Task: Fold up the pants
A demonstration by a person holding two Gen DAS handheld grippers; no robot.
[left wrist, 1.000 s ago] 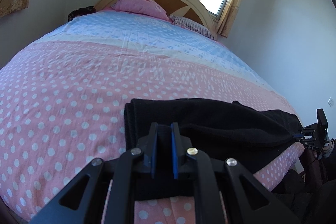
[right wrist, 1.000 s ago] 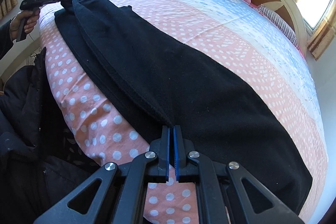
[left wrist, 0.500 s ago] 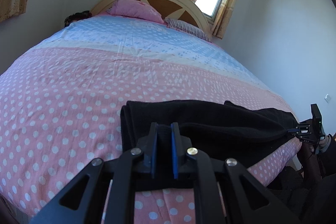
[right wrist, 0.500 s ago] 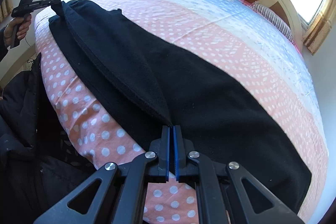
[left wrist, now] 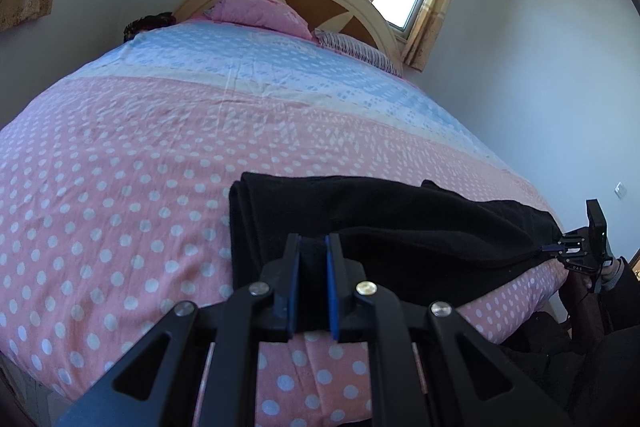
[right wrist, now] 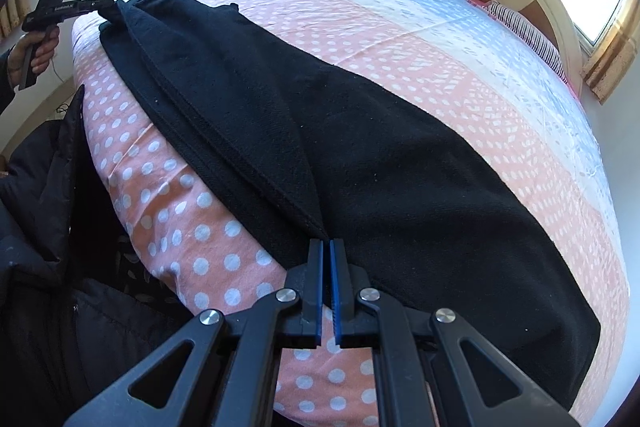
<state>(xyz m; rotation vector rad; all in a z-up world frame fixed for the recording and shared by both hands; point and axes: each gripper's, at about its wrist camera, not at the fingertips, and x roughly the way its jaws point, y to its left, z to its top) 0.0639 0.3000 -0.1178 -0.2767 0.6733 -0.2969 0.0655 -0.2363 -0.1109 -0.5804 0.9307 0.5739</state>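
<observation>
- Pants [right wrist: 360, 131], black and soft, lie along the bed's [left wrist: 160, 147] near edge.
- Left gripper [left wrist: 313, 259] and right gripper [right wrist: 326, 247] each pinch an end; limp cloth is best held at corners.

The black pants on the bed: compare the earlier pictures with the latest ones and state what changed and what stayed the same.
Little changed. The left gripper and right gripper are still shut on opposite ends of the black pants, whose raised edge looks slightly tighter. The pants still lie along the near edge of the bed.
</observation>
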